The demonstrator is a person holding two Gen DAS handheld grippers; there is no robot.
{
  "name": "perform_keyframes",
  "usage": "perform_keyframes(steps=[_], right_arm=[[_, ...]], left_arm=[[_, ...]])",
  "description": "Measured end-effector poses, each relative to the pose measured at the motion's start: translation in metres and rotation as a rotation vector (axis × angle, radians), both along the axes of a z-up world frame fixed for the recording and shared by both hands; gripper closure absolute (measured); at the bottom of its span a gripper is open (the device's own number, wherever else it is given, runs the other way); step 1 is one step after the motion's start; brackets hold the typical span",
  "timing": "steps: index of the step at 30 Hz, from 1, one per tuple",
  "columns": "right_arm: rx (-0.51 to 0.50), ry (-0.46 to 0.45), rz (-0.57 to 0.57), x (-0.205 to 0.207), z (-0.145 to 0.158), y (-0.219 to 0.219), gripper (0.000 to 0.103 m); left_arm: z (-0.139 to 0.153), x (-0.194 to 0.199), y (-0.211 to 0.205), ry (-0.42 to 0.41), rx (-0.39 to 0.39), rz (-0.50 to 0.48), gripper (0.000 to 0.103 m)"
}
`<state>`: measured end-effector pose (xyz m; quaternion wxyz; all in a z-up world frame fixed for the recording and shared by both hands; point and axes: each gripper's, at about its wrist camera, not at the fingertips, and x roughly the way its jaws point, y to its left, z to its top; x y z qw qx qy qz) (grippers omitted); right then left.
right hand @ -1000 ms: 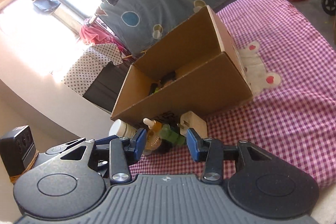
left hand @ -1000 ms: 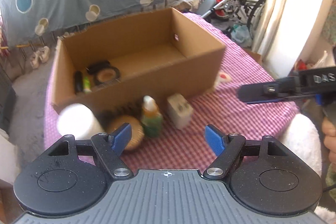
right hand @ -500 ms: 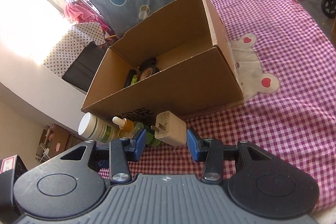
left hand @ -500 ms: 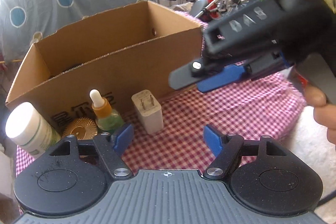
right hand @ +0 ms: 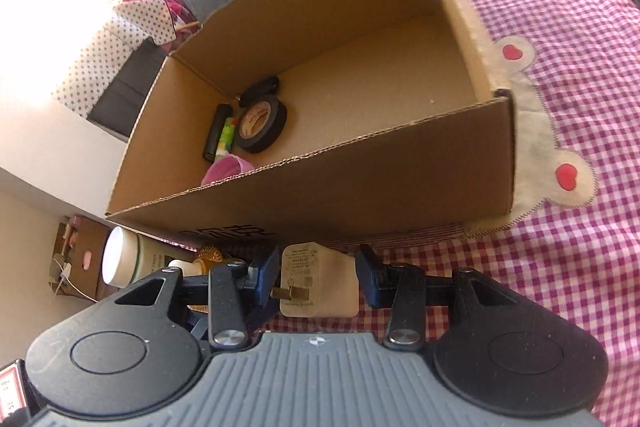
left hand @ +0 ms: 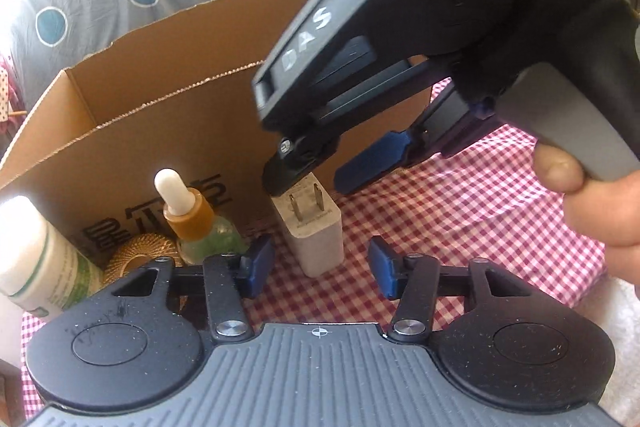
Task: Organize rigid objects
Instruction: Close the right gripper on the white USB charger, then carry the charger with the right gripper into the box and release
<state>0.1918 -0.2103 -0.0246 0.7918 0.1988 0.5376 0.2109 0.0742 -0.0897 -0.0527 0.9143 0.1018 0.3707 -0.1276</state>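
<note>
Left to right on the checked surface, all in front of the cardboard box point(left hand: 160, 131): white jar point(left hand: 36, 259), gold disc point(left hand: 140, 253), dropper bottle point(left hand: 192, 223), white charger point(left hand: 314, 227), none boxed yet. In the box already: tape roll point(right hand: 262, 123) and a few small items. My left gripper point(left hand: 318, 265) is spread but closing, nothing between its jaws. My right gripper point(right hand: 318, 277) straddles the charger, not yet pinching.

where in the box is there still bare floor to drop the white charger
The cardboard box has bare floor across its middle and heart-patch end. Crowded corner: black tape roll, black tube, pink cup. The white charger sits between the right hand-held gripper pads, outside.
</note>
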Motion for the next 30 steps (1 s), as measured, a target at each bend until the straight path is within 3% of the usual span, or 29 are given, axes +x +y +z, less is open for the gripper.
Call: perform_keyframes(steps=[7,17,21,30], right_arm=[[-0.009,0.030,0.030,0.010,-0.005,0.013,0.055],[-0.066,0.048,0.048,0.015,-0.004,0.017,0.055],[-0.035,0.078,0.033,0.018,-0.014,0.013,0.057],[-0.021,0.019,0.005,-0.002,-0.001,0.003,0.060]], left_arm=[[-0.010,0.014,0.004,0.033,-0.017,0.036,0.062],[-0.010,0.011,0.005,0.014,-0.026,0.047,0.071],[-0.007,0.009,0.005,0.018,-0.030,0.057,0.072],[0.005,-0.004,-0.003,-0.015,-0.019,0.042,0.073]])
